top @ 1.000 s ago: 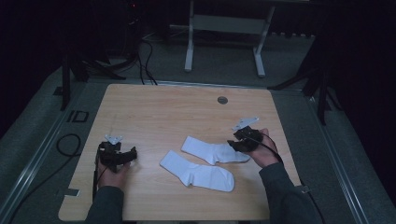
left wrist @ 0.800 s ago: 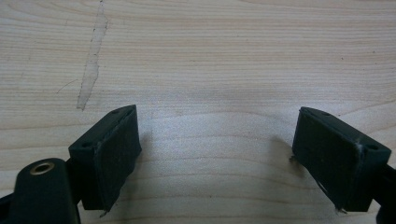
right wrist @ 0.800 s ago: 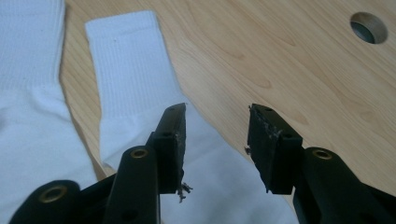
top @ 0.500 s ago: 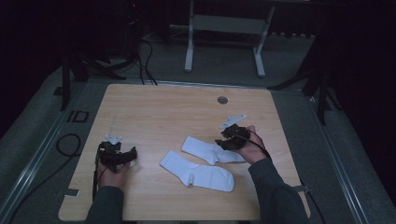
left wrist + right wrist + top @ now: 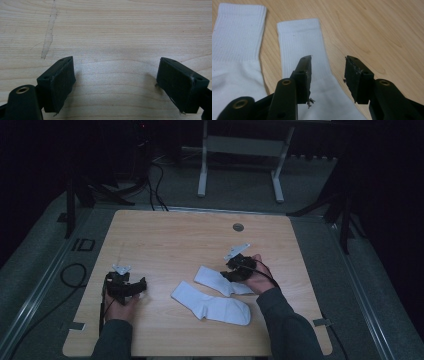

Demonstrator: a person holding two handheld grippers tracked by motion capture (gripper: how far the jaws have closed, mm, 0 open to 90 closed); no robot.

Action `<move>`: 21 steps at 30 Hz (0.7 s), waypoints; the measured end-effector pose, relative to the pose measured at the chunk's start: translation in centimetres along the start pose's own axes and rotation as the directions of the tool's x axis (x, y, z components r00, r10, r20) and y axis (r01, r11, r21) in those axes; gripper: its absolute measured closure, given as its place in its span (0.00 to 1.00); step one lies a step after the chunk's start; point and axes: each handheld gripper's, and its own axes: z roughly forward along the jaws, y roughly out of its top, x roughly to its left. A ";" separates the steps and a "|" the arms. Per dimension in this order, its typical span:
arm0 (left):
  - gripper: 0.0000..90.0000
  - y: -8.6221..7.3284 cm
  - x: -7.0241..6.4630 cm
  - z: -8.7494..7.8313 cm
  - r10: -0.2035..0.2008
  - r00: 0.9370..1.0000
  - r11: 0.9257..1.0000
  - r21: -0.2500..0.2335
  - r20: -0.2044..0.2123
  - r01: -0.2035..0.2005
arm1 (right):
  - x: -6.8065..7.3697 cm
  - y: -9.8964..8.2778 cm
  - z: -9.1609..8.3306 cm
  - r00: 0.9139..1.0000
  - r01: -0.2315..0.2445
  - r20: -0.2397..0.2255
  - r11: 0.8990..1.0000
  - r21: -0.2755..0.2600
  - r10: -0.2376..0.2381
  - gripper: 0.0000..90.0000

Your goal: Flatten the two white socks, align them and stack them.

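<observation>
- High view: two white socks lie flat on the wooden table (image 5: pixel 165 240), a little right of the middle. The far sock (image 5: pixel 220 279) runs from its cuff at upper left toward the right hand; the near sock (image 5: pixel 210 304) lies just in front of it, its long axis slanting from upper left down to lower right. They look to be touching or just beside each other where they meet (hard to tell which). The right gripper (image 5: pixel 233 268) sits over the far sock's right end; the left gripper (image 5: pixel 131 287) rests well apart from both socks on bare wood.
- Left gripper view: jaws stand wide apart over bare table, holding nothing.
- Right gripper view: the far sock (image 5: pixel 304 47) stretches away from the camera, cuff farthest off, with the near sock (image 5: pixel 237 45) beside it and roughly parallel. The jaws are parted, straddling the far sock's right edge, not yet closed on cloth.
- Progress, as I judge it: barely begun. Neither sock is gripped or lifted; the grasp itself and any pairing or folding remain.
</observation>
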 end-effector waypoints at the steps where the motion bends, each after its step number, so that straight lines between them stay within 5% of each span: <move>1: 0.17 0.0 0.0 0.0 0.000 1.000 1.000 0.000 0.000 0.000 | 0.1 0.1 0.2 1.000 0.009 -0.003 1.000 0.009 -0.009 0.63; 11: 0.17 0.0 0.0 0.0 0.000 1.000 1.000 0.000 0.000 0.000 | 1.8 1.5 2.8 0.995 0.087 -0.053 0.994 0.059 -0.084 0.65; 21: 0.17 0.0 0.0 0.0 0.000 1.000 1.000 0.000 0.000 0.000 | 1.5 1.2 5.8 0.995 0.044 -0.098 0.991 0.128 -0.032 0.60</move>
